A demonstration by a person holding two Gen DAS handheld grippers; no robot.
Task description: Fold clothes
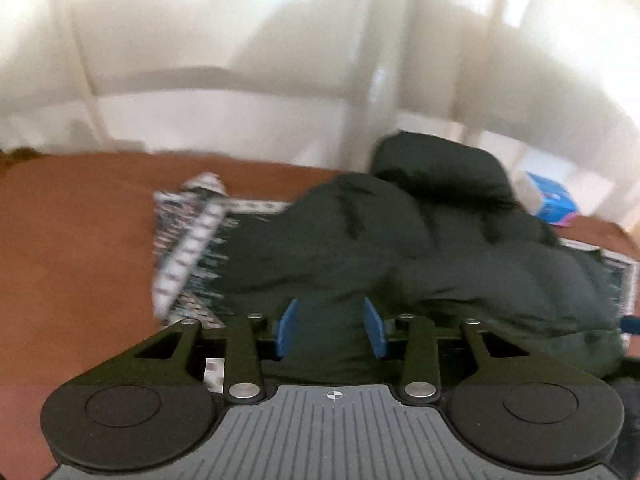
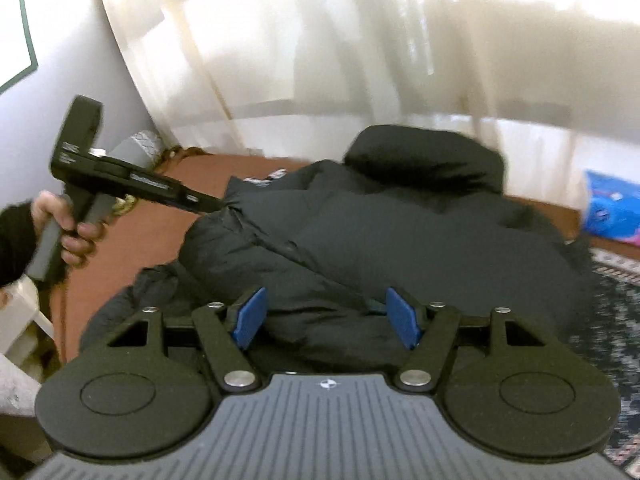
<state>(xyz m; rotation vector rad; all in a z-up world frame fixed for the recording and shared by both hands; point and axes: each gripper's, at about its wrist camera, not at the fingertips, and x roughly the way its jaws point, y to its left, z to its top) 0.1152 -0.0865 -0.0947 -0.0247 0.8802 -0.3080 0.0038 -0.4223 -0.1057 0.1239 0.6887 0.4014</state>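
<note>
The black puffer jacket (image 2: 380, 232) lies bunched on a brown surface (image 1: 72, 240), partly over a patterned cloth (image 1: 188, 240) (blurred). The left gripper (image 1: 331, 328) pinches its edge; the right gripper (image 2: 326, 318) hangs spread over its near hem.

Jacket piled mid-scene on rug, my tongs either side of it.

Jacket (image 1: 420, 248) lies heaped on the patterned rug (image 1: 188, 248), which shows out past it to left and right; rug sits on the floor (image 1: 72, 240). Curtain (image 1: 240, 40) hangs along the far side behind the jacket. Plastic package (image 2: 612, 208) on the floor far right, just beside the jacket. My right gripper (image 2: 326, 312) at the near edge of the jacket, fabric between its fingers. My left gripper (image 2: 218, 202) touches the jacket's far-left edge, my hand (image 2: 68, 226) left of it.
</note>
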